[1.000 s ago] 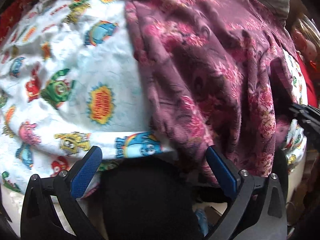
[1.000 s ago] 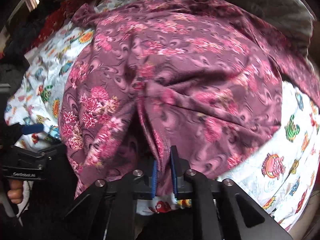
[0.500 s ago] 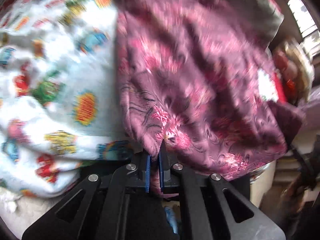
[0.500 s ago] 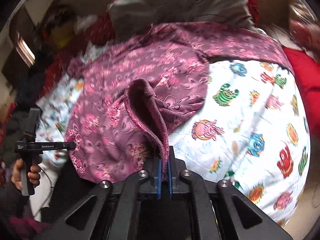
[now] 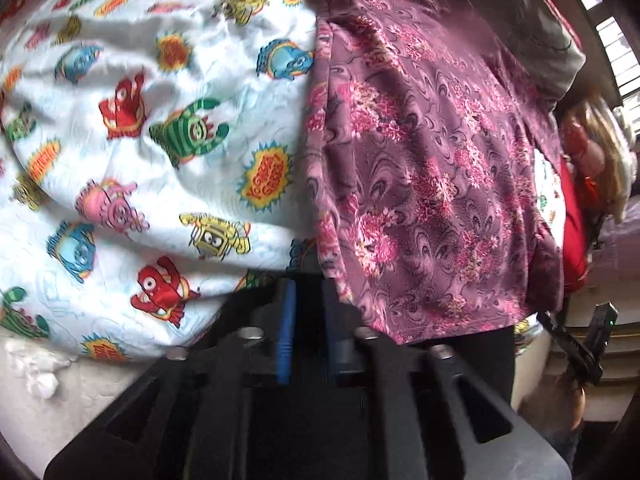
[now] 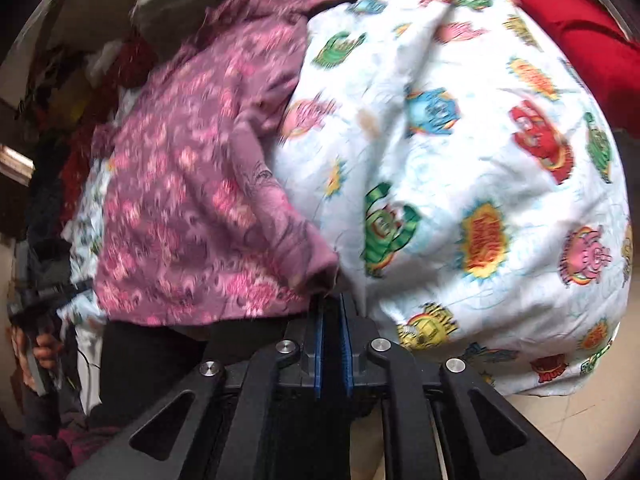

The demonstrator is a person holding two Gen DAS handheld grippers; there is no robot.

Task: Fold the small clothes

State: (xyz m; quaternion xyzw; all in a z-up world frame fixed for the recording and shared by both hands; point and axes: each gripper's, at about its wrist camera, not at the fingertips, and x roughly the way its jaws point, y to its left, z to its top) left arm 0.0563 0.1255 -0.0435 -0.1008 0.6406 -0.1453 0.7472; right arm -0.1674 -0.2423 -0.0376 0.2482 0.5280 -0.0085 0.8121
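- Two blue pads of my left gripper (image 5: 306, 304) are opening with nothing between them; the purple floral-print garment (image 5: 420, 168) lies just beyond, on the white cartoon-print sheet (image 5: 132, 128).
- My right gripper (image 6: 333, 308) seems nearly closed on that garment's folded corner (image 6: 316, 268), though blur hides the contact.

Purple floral-print fabric garments: one (image 5: 420, 168), lying on the sheet
White cartoon-monster-print bed sheets: one (image 5: 132, 128)
Grey pillows: one (image 6: 168, 4), partly hidden
Red cloths: one (image 6: 576, 28)
Black two-finger tongs with blue pads: two, left tongs (image 5: 306, 304) and right tongs (image 6: 333, 312)
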